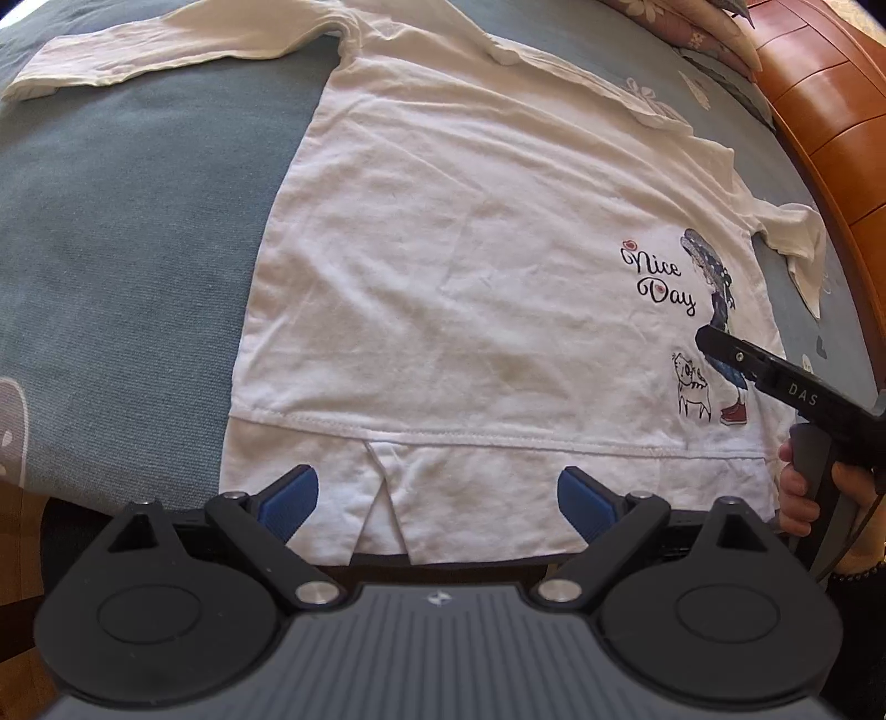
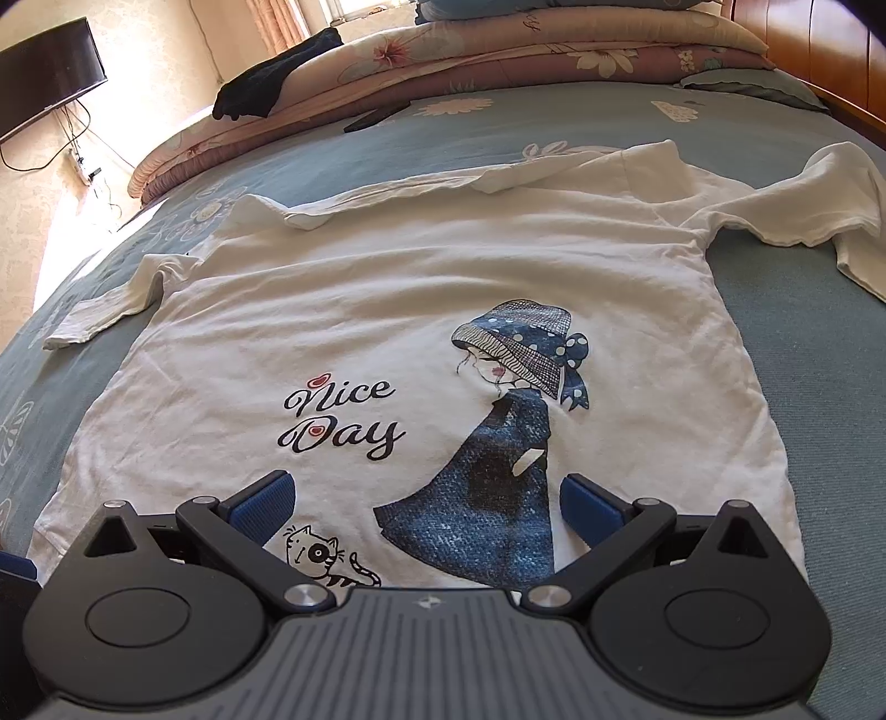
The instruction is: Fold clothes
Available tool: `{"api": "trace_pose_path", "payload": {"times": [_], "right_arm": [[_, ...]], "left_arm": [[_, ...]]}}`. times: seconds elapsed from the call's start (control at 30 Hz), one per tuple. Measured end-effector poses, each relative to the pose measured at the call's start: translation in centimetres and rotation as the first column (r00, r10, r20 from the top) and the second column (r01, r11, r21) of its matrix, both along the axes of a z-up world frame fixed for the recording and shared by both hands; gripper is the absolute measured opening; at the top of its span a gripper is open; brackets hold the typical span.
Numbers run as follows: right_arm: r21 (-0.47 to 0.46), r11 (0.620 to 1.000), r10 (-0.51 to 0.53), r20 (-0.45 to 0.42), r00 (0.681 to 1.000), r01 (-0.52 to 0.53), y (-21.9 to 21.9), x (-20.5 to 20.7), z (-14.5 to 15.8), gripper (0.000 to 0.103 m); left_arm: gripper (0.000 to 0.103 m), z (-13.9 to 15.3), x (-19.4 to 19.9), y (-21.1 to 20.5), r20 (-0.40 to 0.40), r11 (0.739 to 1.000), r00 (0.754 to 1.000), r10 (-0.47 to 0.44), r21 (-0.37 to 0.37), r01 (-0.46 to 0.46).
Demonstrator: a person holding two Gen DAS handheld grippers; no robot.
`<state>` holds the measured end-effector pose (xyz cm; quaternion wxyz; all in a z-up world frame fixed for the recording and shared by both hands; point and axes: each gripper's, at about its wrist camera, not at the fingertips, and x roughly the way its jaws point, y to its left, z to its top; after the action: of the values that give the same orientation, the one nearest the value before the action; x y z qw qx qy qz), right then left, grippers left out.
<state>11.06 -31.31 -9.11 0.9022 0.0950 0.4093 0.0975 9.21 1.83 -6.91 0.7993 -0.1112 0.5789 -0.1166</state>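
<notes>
A white long-sleeved shirt [image 1: 443, 249] lies spread flat, front up, on the blue bedspread [image 1: 127, 266]. Its print shows "Nice Day" [image 2: 340, 418], a girl in a blue dress [image 2: 498, 498] and a small cat. My left gripper [image 1: 437, 507] is open over the shirt's bottom hem, nothing between its blue pads [image 1: 290, 498]. My right gripper [image 2: 426, 512] is open low over the printed lower front. In the left wrist view the right gripper's black body [image 1: 775, 376] reaches over the shirt's right side, held by a hand [image 1: 803, 493]. Both sleeves lie out to the sides.
Folded floral quilts [image 2: 498, 50] and a dark garment [image 2: 277, 77] are stacked at the head of the bed. An orange wooden bed frame [image 1: 830, 111] runs along the right side. A dark flat object [image 2: 376, 119] lies on the bedspread beyond the shirt. A wall screen [image 2: 50, 72] hangs left.
</notes>
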Motion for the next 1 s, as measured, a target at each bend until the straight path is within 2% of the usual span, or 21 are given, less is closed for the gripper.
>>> {"api": "trace_pose_path", "payload": {"times": [0.1, 0.17, 0.27, 0.4, 0.5, 0.63, 0.8, 0.83, 0.9, 1.0], "right_arm": [[-0.010, 1.000, 0.002, 0.003, 1.000, -0.002, 0.1, 0.0, -0.1, 0.103], [-0.011, 1.000, 0.004, 0.006, 1.000, -0.004, 0.1, -0.1, -0.1, 0.103], [-0.014, 1.000, 0.007, 0.007, 1.000, -0.007, 0.1, -0.1, -0.1, 0.103], [-0.010, 1.000, 0.008, 0.006, 1.000, -0.008, 0.0, -0.1, 0.0, 0.103], [0.005, 1.000, 0.001, -0.001, 1.000, -0.001, -0.3, -0.1, 0.1, 0.103], [0.003, 1.000, -0.007, -0.008, 1.000, 0.007, -0.2, 0.0, 0.1, 0.103], [-0.044, 0.999, 0.006, 0.000, 1.000, -0.006, 0.5, 0.1, -0.1, 0.103], [-0.047, 0.999, 0.008, 0.003, 1.000, -0.008, 0.5, 0.0, -0.1, 0.103], [-0.049, 0.999, 0.012, 0.007, 1.000, -0.012, 0.5, 0.0, -0.2, 0.103], [-0.039, 0.999, 0.012, 0.007, 1.000, -0.012, 0.3, 0.0, -0.1, 0.103]], "left_arm": [[0.093, 0.0, 1.3, -1.3, 0.054, 0.999, 0.998, -0.026, -0.019, 0.027], [0.093, -0.3, 2.3, -1.9, 0.103, 0.999, 0.994, -0.037, -0.004, 0.037], [0.093, -0.8, 3.9, -1.6, 0.166, 1.000, 0.986, -0.016, -0.009, 0.017], [0.093, -2.0, 4.8, 1.6, 0.128, 0.992, 0.985, 0.115, -0.074, -0.106], [0.093, -1.7, 4.5, 3.3, 0.097, 0.985, 0.980, 0.171, -0.054, -0.167], [0.093, -1.4, 5.6, 2.8, 0.107, 0.982, 0.980, 0.168, -0.111, -0.156], [0.094, -0.9, 7.1, 2.3, 0.121, 0.973, 0.979, 0.165, -0.181, -0.142], [0.093, -1.1, 7.4, 2.0, 0.120, 0.975, 0.980, 0.162, -0.174, -0.140], [0.093, -2.1, 7.9, 1.3, 0.114, 0.984, 0.981, 0.157, -0.100, -0.146], [0.093, -1.6, 8.7, 1.8, 0.154, 0.981, 0.969, 0.191, -0.013, -0.192]]}}
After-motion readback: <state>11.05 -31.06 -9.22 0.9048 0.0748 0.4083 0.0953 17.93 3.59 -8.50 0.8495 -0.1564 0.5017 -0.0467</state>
